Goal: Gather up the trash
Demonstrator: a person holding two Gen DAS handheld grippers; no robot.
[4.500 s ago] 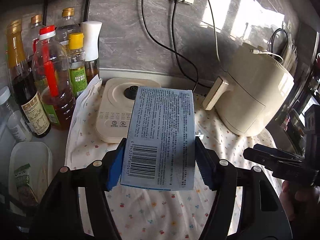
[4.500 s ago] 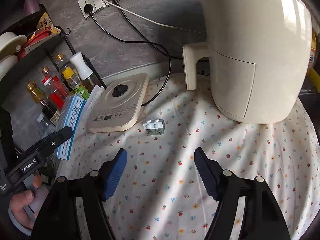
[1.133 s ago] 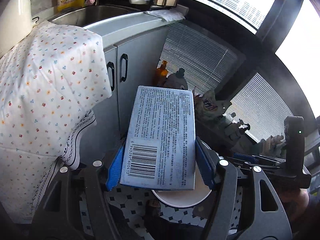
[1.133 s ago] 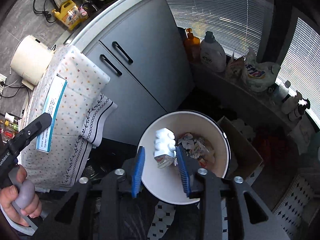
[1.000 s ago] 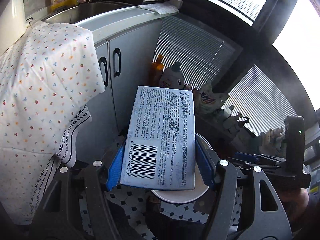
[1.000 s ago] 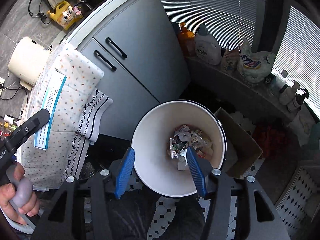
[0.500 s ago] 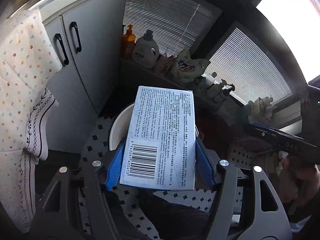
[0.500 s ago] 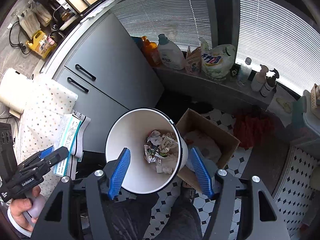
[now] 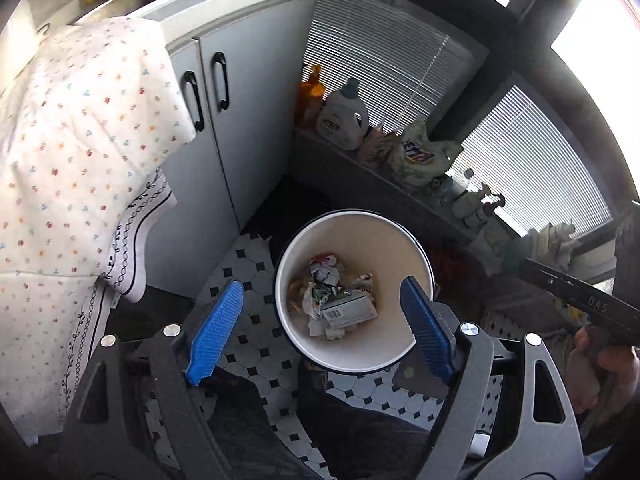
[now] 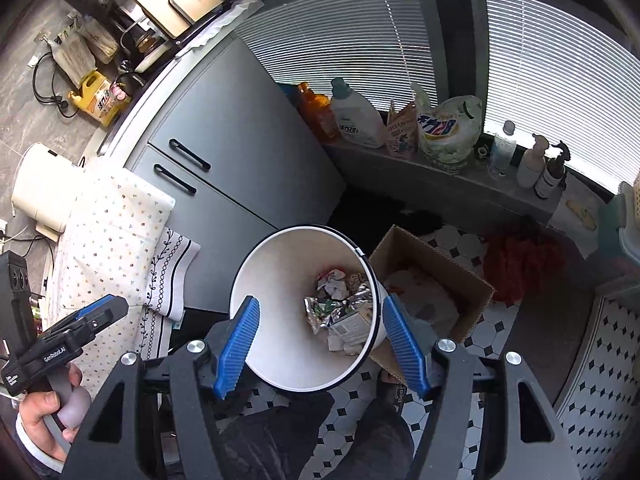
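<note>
White round bin (image 9: 404, 346), dark-rimmed, stands on the black-and-white tiled floor (image 9: 256, 354). Contents: crumpled wrappers and foil (image 10: 340, 306); one pale box (image 9: 349, 311) with a barcode, lying flat on top of the heap.

Left gripper (image 9: 320, 328): blue-padded jaws spread wide, empty, held over the bin with the bin's mouth between them. Right gripper (image 10: 318, 346): jaws likewise wide apart and empty, framing the bin from above.

Cardboard carton (image 10: 440, 268): open, touching the bin's rim on its right side in the right wrist view.

Grey cabinet (image 9: 240, 112): two doors with black handles, behind the bin. Flower-print cloth (image 9: 72, 152) hangs over the table edge beside the cabinet.

Low ledge (image 10: 432, 184) under slatted blinds: orange bottle (image 10: 316, 110), white detergent jug (image 10: 356, 120), printed refill bags (image 10: 444, 128), small pump bottles (image 10: 536, 160), in a row.
</note>
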